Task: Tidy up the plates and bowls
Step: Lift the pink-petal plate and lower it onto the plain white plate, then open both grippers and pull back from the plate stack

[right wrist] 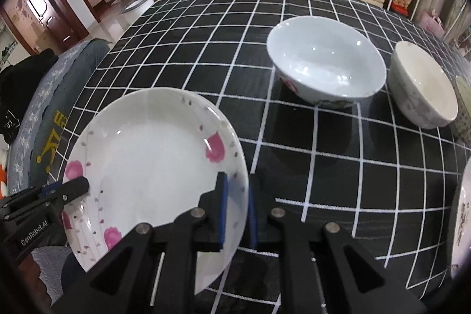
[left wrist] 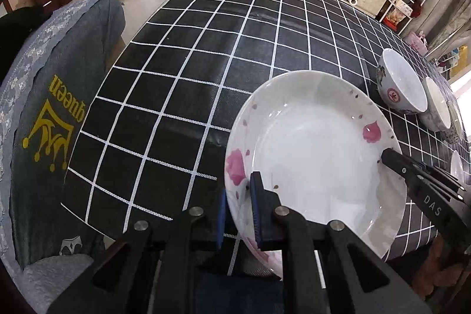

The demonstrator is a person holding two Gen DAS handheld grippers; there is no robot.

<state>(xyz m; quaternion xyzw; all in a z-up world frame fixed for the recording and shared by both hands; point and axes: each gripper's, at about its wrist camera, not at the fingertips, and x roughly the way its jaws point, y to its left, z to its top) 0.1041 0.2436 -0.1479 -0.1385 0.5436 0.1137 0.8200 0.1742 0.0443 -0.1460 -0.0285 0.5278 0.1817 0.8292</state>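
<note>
Plate (left wrist: pixel 318 149) pinched at opposite rims by left tool (left wrist: pixel 240 214) and right tool (right wrist: pixel 237 211)

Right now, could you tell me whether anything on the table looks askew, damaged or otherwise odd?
Nothing looks damaged or spilled. The only oddity is the pink-flowered plate: both the left gripper and the right gripper pinch its rim on opposite sides, and it looks tilted. The bowls stand upright on the checked tablecloth.
</note>
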